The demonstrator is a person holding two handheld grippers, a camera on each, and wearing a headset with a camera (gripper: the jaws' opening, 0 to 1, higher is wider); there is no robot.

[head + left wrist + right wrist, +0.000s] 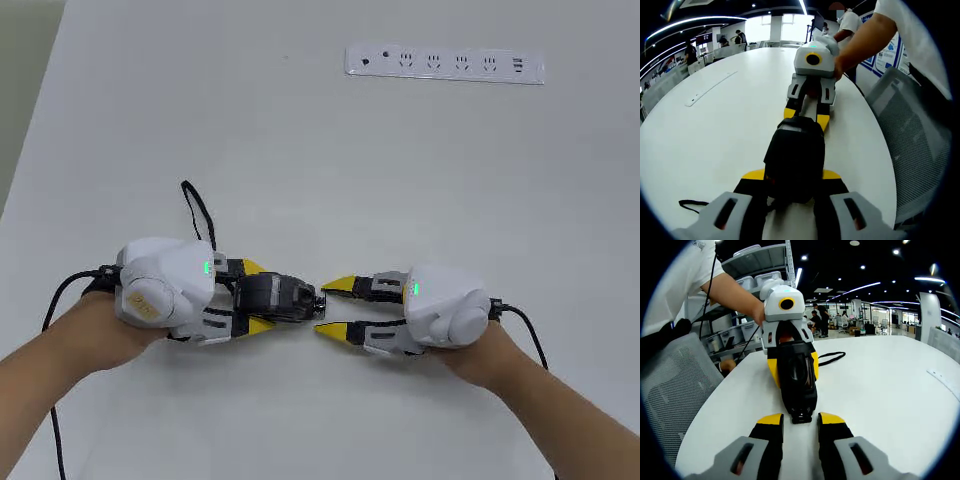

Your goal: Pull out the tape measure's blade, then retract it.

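- One black tape lies low and centre in the head view on the white table. Its long axis runs left to right across the frame, and no blade looks drawn out.
- Left gripper pinches the tape's body, a yellow tip on either flank.
- Its blade end points right, toward the right gripper, whose jaws stand spread, tips just either side of that end and not closed on it.
- By my reading, the right gripper is nearer the hook and would pull rightward along that axis.
- Strap trails toward upper left; power strip sits upper right, well apart.
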